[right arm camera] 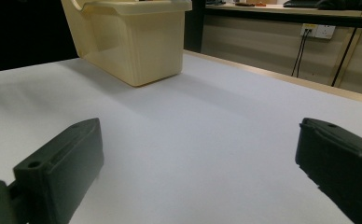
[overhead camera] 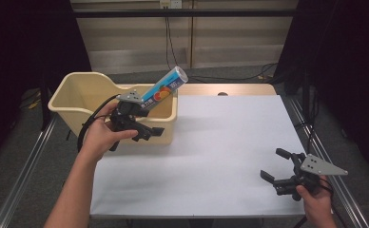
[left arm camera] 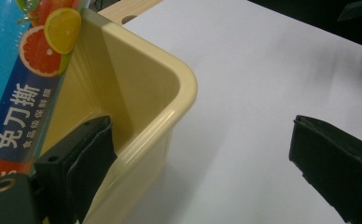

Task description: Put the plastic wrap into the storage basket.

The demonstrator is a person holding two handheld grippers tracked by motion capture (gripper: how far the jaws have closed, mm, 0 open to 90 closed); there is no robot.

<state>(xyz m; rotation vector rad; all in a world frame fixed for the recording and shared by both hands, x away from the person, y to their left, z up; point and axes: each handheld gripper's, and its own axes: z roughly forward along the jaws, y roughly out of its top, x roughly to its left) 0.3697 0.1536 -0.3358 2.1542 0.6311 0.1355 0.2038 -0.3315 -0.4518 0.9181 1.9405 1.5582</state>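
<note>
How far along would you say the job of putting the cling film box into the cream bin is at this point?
Mostly done: the cling film box leans inside the cream bin, its top end poking above the rim. In hand: the left gripper is open at the bin's near corner, with nothing between its jaws. The right gripper rests open over the white table. Left, probably: drawing the left gripper clear.
</note>
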